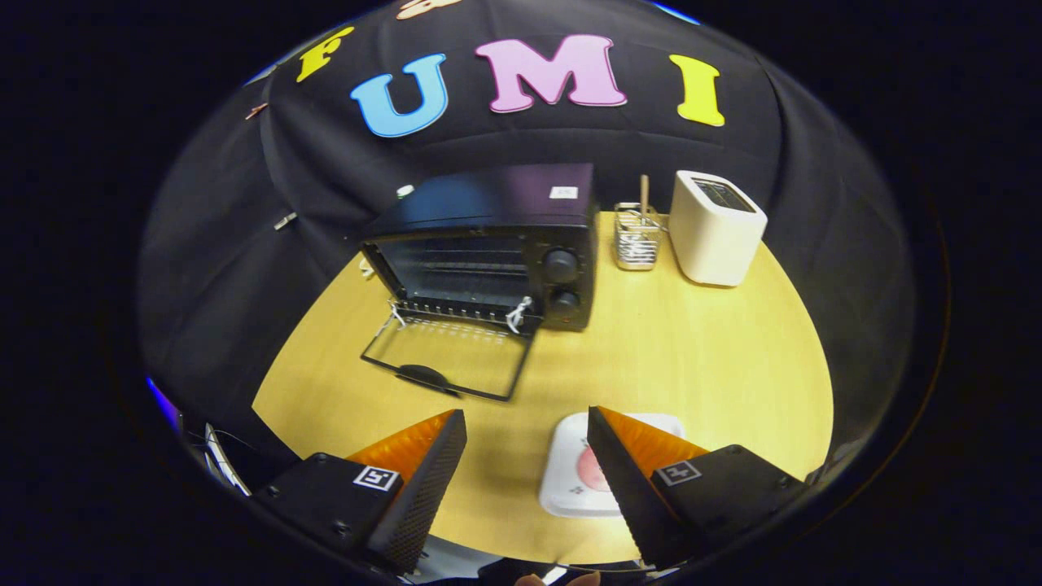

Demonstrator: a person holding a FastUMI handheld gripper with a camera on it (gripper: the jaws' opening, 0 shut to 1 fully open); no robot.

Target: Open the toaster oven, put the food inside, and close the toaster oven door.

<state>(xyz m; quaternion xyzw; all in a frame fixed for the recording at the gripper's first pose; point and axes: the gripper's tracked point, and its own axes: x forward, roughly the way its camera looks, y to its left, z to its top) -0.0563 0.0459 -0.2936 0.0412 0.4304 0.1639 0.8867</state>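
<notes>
So the toaster oven [488,244] is already open, its glass door [452,358] dropped flat onto the yellow wooden table [692,358], handle end pointing back toward the gripper [527,452]. Fingers are spread wide apart, nothing between them but bare tabletop.

The thing that matters for the next move: the food [588,472] isn't between the fingers, it's off to the right. It sits on a small white plate [570,480] with rounded corners, and the right finger [627,472] overlaps that plate in the view, so half of it is hidden. What I can see looks like a pinkish round piece, can't say what food it actually is. My read is the gripper needs to slide right and drop down to get the fingers either side of it, then carry it forward and left, since the oven mouth lies ahead and to the left of the fingers, past the lowered door.

Materials: the oven is a black metal box with two round knobs on its right side and a wire rack inside, pretty glossy on top. The door is a thin dark frame around clear glass. Further back to the right there's a wire utensil caddy [637,236] and a smooth white pop-up toaster [716,228], well clear of the path
</notes>
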